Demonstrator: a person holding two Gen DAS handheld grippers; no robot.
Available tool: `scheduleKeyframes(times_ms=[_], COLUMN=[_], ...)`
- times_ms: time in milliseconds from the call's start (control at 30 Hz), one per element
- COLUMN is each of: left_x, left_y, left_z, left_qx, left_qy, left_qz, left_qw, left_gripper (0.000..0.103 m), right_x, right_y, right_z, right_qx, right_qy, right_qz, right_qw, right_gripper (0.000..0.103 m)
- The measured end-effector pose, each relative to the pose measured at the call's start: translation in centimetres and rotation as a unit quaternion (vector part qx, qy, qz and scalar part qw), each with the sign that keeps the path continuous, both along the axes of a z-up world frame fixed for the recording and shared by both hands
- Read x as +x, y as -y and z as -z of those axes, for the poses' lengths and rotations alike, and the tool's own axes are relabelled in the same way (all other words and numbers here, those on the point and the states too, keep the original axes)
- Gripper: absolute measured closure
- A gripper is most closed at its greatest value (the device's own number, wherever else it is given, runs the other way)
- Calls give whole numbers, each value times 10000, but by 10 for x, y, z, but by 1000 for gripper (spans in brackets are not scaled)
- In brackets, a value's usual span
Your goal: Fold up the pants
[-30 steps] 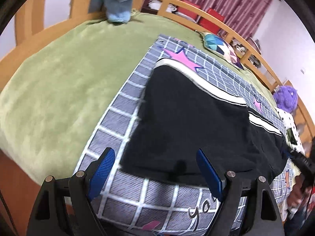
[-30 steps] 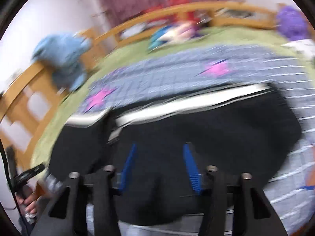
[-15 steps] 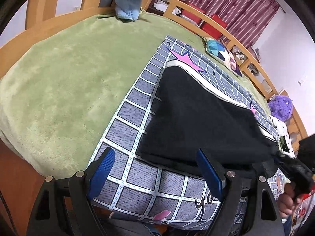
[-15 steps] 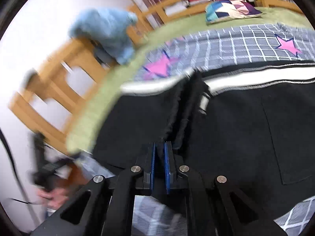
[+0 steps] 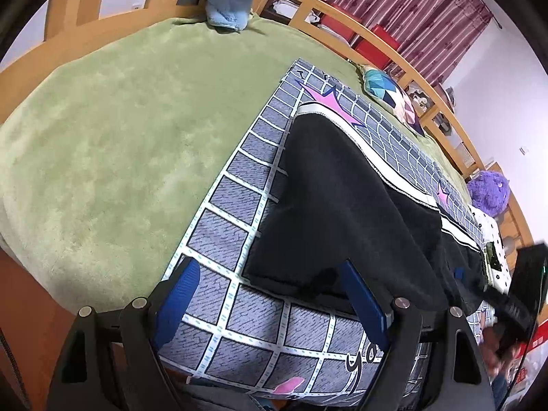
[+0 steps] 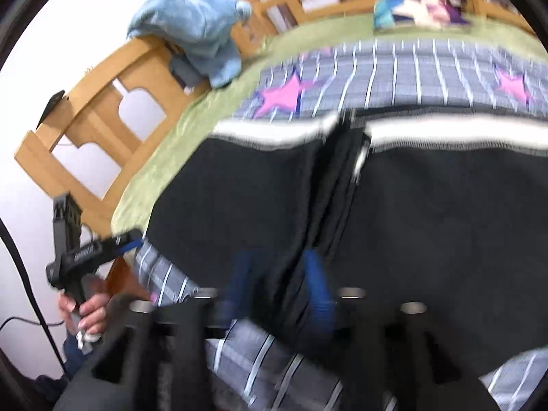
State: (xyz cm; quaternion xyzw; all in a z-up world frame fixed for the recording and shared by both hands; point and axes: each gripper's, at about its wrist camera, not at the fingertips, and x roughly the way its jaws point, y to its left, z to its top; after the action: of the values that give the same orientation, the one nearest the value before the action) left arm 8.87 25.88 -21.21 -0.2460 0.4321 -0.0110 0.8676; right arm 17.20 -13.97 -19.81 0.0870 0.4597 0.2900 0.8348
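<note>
The left claw (image 5: 270, 301) stands wide open, its blue pads (image 5: 178, 294) spread well apart over the near edge of the grey checked blanket (image 5: 239, 185); nothing is between them. The right-hand pad sits just at the lower hem of the black pants (image 5: 342, 205), though contact cannot be confirmed.

The right claw (image 6: 279, 281) is motion-blurred in its own view. Its blue pads (image 6: 316, 274) appear parted by a moderate gap, with dark folds of the black pants (image 6: 239, 188) bunched between and around them; whether the cloth is actually pinched cannot be told. In the left wrist view the right claw (image 5: 479, 277) shows at the far right edge, low against the pants, too hidden to judge.

The pants lie flat on the checked blanket, which is spread over a green bed cover (image 5: 120, 130). A white stripe (image 6: 274, 133) runs along their far edge, beside a pink star (image 6: 284, 94) printed on the blanket.

Writing on the blanket near the left claw reads roughly "yo" (image 5: 359, 363); the rest is cut off. White lettering on the left claw's body (image 6: 85, 250), seen from the right wrist, is too blurred to read
</note>
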Motion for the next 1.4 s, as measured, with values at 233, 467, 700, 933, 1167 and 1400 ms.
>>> scheduleKeyframes(times_ms=[233,467,700,933,1167,1400], left_x=[9,17,29,29,25,31], left_y=[2,22,40,31,38,43], left_z=[0,-13,-18,11,8,6], left_qx=[-83,383,446,-71,-32,-105], left_qy=[38,157,145,-184,-210,-187], left_qz=[77,491,583,389,528,559], left_qw=[9999,9979,9972,9990,9984,9982], left_gripper=[19,19,19,21,20,19], right_x=[80,89,92,21,-14,8], right_y=[-14,22,26,27,30,39], right_z=[50,25,44,11,39,-11], right_qx=[-182,33,-606,-622,-1055,-583], right_qy=[-749,-86,-516,195,183,872], right_qz=[548,1057,964,800,624,818], right_qw=[9955,9944,9922,9947,9923,9911], right_gripper=[65,90,81,68,73,61])
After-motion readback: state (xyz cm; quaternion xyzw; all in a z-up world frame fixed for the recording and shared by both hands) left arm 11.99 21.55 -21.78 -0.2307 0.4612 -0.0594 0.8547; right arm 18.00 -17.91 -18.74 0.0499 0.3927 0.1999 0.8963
